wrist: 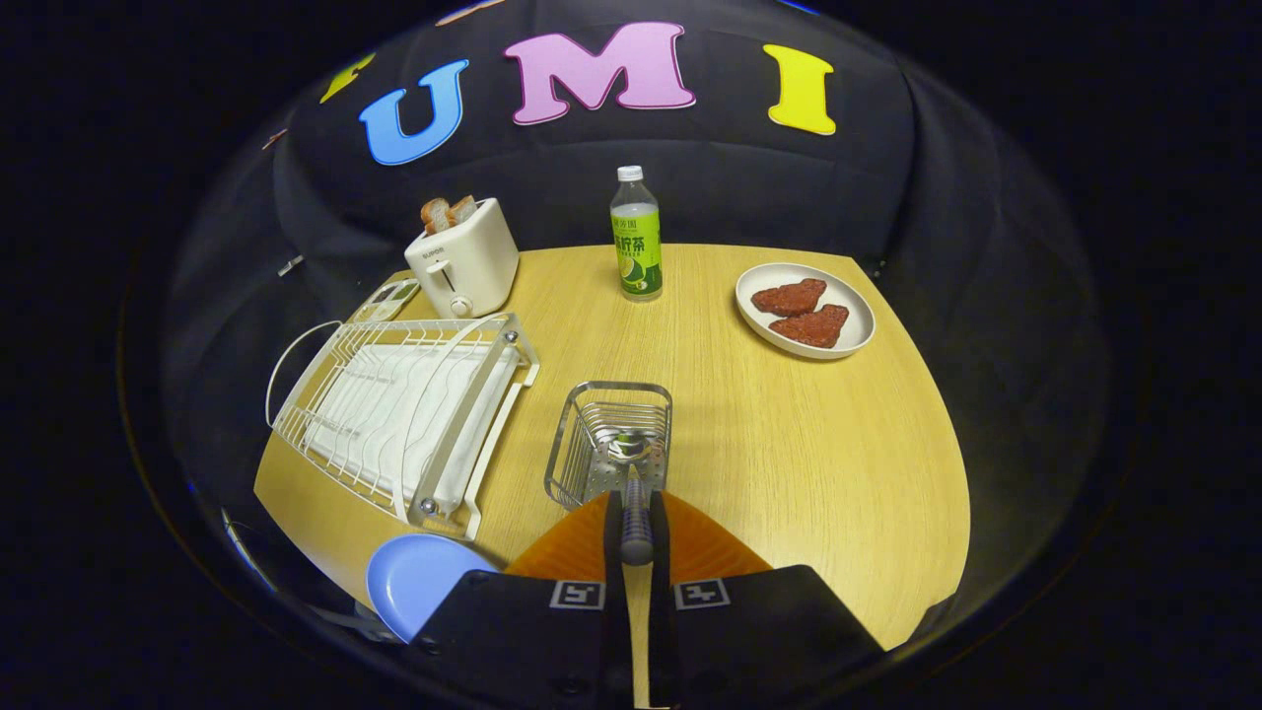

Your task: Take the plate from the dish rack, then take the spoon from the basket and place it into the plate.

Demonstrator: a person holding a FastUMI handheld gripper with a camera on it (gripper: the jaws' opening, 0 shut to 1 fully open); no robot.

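Note:
My gripper point(636, 528) is shut on the dark handle of the spoon point(631, 473), both fingers pressing its sides. The spoon's shiny bowl rests inside the wire basket point(582, 434) just ahead of the fingertips. A blue plate point(419, 582) lies flat on the table's near corner, to the left of my fingers and in front of the dish rack. The white wire dish rack point(394, 414) stands left of the basket with no dishes in it.
A white toaster point(463, 264) with bread slices stands at the back left, with a remote-like device point(386, 298) beside it. A green-labelled bottle point(636, 237) stands at the back centre. A white plate point(764, 286) with two reddish pieces sits at the back right. The wooden table point(808, 444) ends close to my fingers.

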